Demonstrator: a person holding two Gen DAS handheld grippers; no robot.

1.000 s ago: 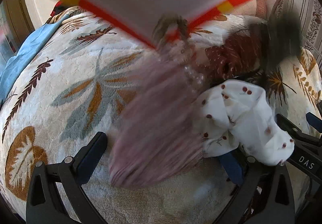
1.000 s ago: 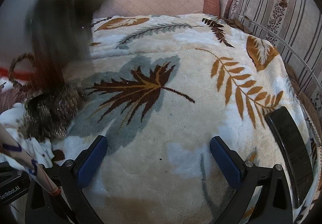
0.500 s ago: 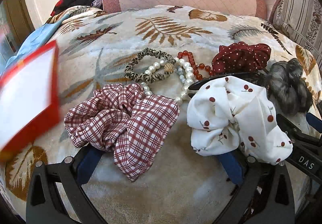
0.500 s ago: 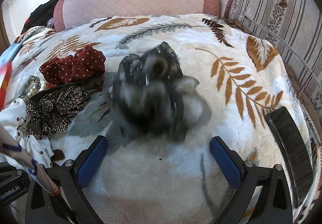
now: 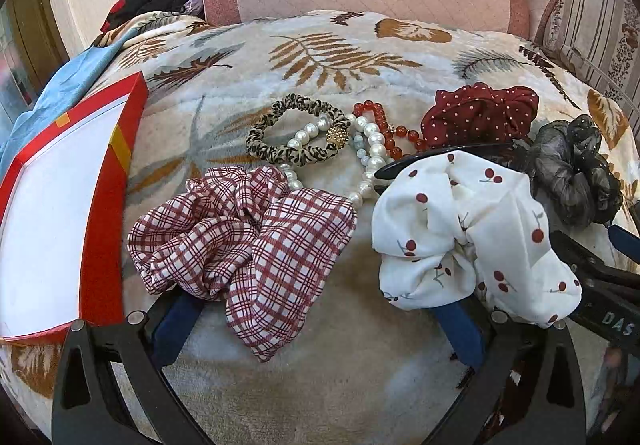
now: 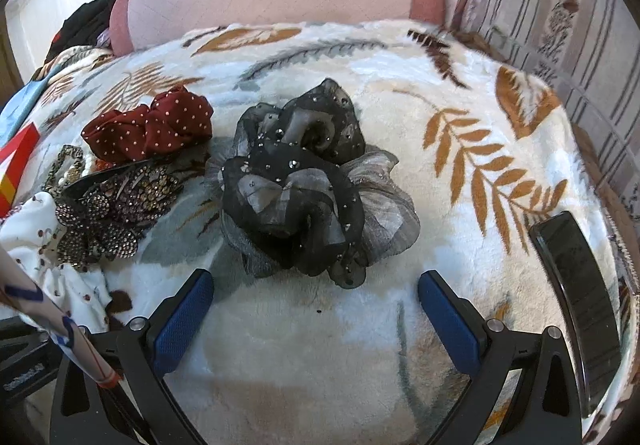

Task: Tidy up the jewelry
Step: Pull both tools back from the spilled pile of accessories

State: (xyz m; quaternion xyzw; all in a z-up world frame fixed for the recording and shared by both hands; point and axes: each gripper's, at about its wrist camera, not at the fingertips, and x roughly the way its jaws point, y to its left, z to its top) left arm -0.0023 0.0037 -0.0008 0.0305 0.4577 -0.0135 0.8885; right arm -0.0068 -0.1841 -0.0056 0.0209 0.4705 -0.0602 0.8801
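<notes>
Leafy blanket (image 5: 360, 385) carries my scattered pieces; red box (image 5: 104, 229) sits far left. My left gripper (image 5: 320, 329) gapes empty behind plaid scrunchie (image 5: 248, 241); my right gripper (image 6: 316, 321) gapes empty before black scrunchie (image 6: 304, 185).

1. Scrunchies – five: one red-and-white plaid (image 5: 244, 241), one white with cherry print (image 5: 472, 241), one dark red with white dots (image 5: 480, 121), one black-grey organza (image 6: 308, 181), one thin leopard-print (image 5: 296, 133).
2. Bead strands – two seen: one pearl strand (image 5: 370, 153) with a gold clasp bead, one red bead strand (image 5: 384, 125); they overlapped, so the count could be off.
3. Rhinestone hair clips – one (image 6: 112, 213), lying between the cherry and the dotted scrunchies.
4. Red-edged boxes – one (image 5: 104, 205), white inside.
5. Phones – one (image 6: 576, 285), dark and face up.
6. Grippers – two: left gripper (image 5: 320, 329), right gripper (image 6: 316, 321), both with jaws spread and holding nothing.
</notes>
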